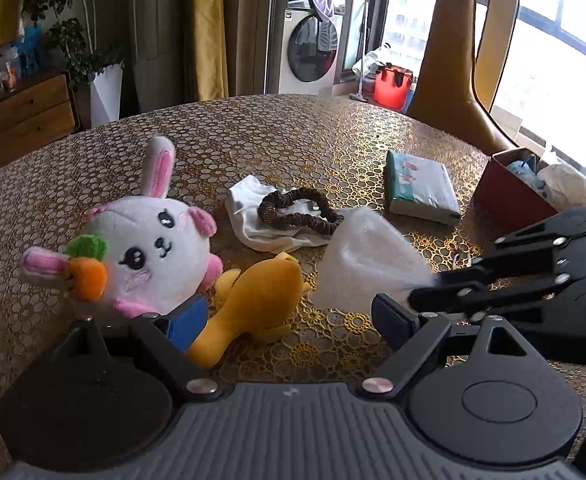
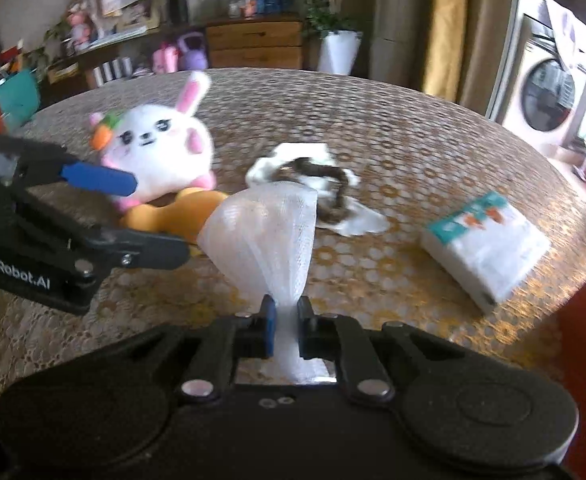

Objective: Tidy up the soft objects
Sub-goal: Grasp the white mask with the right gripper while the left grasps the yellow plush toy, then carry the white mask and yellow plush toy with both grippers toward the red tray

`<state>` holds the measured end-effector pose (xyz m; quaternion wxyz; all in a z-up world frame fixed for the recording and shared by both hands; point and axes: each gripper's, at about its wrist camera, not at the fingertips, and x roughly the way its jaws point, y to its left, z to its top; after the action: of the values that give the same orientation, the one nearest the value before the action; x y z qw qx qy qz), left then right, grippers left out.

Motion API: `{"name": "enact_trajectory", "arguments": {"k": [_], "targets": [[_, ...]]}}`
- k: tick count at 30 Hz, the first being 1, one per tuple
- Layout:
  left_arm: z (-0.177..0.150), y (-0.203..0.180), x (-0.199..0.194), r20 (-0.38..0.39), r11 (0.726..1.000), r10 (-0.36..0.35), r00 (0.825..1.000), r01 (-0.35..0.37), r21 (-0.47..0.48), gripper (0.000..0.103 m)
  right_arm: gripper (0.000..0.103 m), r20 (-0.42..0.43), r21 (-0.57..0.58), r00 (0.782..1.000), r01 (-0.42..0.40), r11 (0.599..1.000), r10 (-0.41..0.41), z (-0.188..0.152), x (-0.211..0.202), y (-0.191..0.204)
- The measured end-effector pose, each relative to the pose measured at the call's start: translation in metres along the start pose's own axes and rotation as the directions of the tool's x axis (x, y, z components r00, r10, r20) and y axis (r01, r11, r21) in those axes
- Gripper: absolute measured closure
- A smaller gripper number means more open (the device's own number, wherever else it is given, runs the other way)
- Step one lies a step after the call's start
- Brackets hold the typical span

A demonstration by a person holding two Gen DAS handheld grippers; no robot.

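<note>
My right gripper (image 2: pixel 285 320) is shut on the narrow end of a white mesh foam sleeve (image 2: pixel 269 232), which fans out above the table. In the left wrist view that sleeve (image 1: pixel 369 260) is held from the right side. My left gripper (image 1: pixel 289 320) stands open just above the table, its blue pad beside a yellow plush toy (image 1: pixel 253 304) that lies partly between the fingers. A white rabbit plush (image 1: pixel 153 248) with a carrot lies to the left. Behind them, a brown scrunchie (image 1: pixel 297 212) rests on a white cloth (image 1: pixel 253 216).
A tissue pack (image 1: pixel 421 188) lies at the right of the gold patterned table (image 1: pixel 293 132). A red box (image 1: pixel 509 196) holding white and blue soft items stands at the far right edge. A tan chair back (image 1: pixel 449 60) rises behind the table.
</note>
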<state>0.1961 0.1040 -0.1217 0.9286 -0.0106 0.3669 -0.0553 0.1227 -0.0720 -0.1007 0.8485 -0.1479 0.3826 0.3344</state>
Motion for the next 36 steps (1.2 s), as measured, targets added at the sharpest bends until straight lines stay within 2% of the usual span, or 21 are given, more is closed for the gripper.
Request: {"name": "enact_trajectory", "arguments": {"k": [7,10,14,19,25,29,36], "targets": [[0.001,-0.006,0.026,-0.012,0.998,0.054,0.998,-0.054,0.046,0.014,0.093,-0.007,0.05,1.0,-0.003,0.999,0.003,-0.005,-0.005,-0.012],[0.001,-0.006,0.035,-0.024,0.996,0.072,0.997,-0.071,0.052,0.028,0.093,-0.012,0.061,1.0,0.0,0.998,0.001,-0.006,-0.003,-0.015],[-0.001,-0.009,0.039,-0.013,0.991,0.111,0.994,-0.109,0.081,0.034,0.093,-0.016,0.078,1.0,-0.001,0.997,0.002,-0.006,-0.001,-0.016],[-0.005,-0.017,0.041,-0.003,0.973,0.184,0.983,-0.182,0.141,0.052,0.093,-0.017,0.09,1.0,-0.008,0.996,0.01,-0.008,0.0,-0.016],[-0.01,-0.021,0.038,0.022,0.963,0.217,0.976,-0.218,0.161,0.068,0.093,-0.016,0.108,1.0,-0.009,0.994,0.011,-0.01,-0.001,-0.018],[-0.01,-0.023,0.035,0.034,0.959,0.229,0.973,-0.231,0.163,0.071,0.093,-0.013,0.127,1.0,-0.004,0.992,0.006,-0.012,-0.004,-0.02],[-0.002,-0.023,0.02,-0.005,0.983,0.173,0.985,-0.172,0.071,0.071,0.093,0.021,0.2,1.0,-0.017,0.98,0.013,-0.015,-0.023,-0.026]]}}
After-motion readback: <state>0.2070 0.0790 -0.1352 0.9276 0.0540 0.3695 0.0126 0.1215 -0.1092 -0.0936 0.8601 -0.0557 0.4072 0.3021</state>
